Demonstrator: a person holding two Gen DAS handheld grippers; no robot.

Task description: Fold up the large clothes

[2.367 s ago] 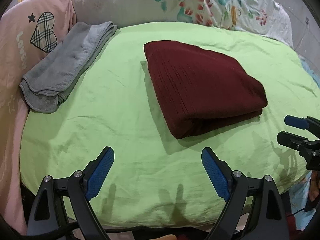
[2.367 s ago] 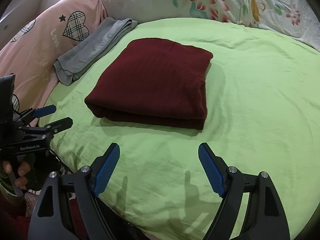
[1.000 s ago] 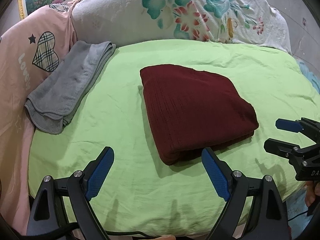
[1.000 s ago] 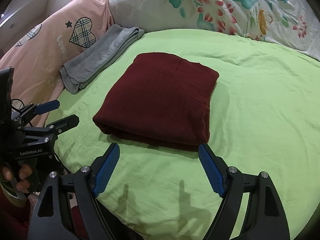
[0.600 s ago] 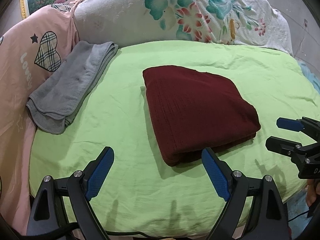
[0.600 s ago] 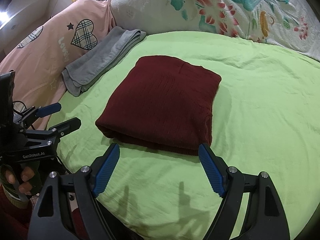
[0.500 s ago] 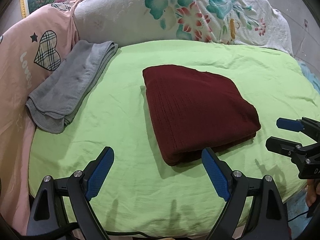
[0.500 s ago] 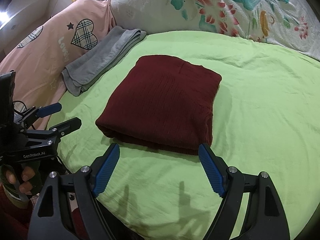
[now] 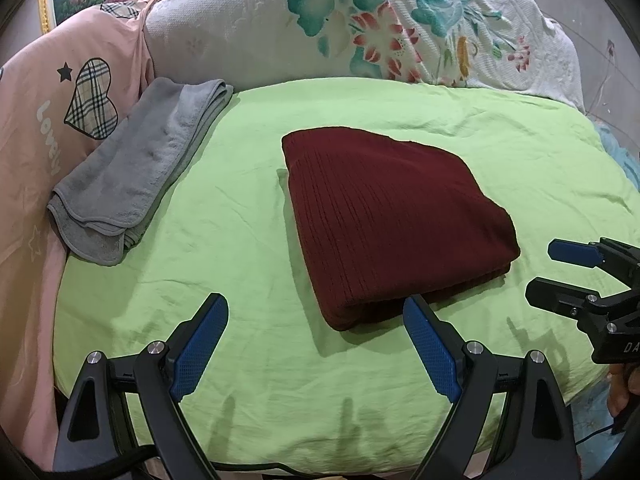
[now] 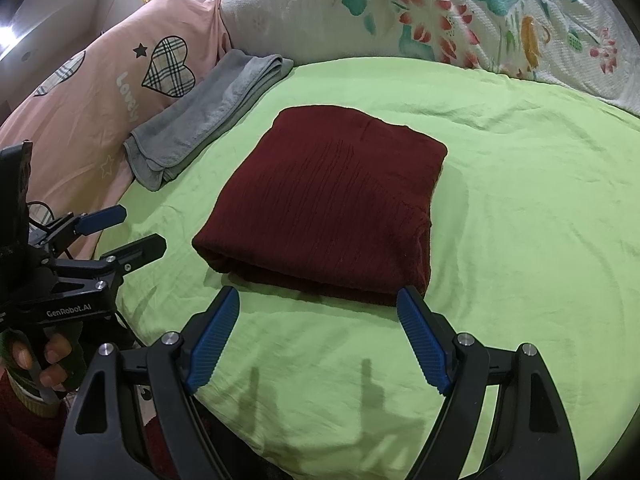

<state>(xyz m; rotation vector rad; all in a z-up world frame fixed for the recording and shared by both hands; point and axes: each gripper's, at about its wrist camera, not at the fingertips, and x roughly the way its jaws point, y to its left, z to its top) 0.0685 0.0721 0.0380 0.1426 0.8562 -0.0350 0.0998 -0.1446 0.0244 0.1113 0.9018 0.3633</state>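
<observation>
A dark red knitted garment lies folded into a thick rectangle on the green bed sheet. My left gripper hovers open just short of the garment's near left corner, nothing between its blue pads. My right gripper is open too, its pads level with the garment's near folded edge without touching it. Each gripper shows in the other's view: the right gripper at the right edge, the left gripper at the left edge, both open.
A folded grey towel rests at the sheet's left rim against a pink pillow with a plaid heart. A white floral quilt lies bunched along the back. A person's hand holds the left gripper's handle.
Since the oldest frames both views have shifted, so the garment sits lower and closer to the pads. Over the last second nothing has moved.
</observation>
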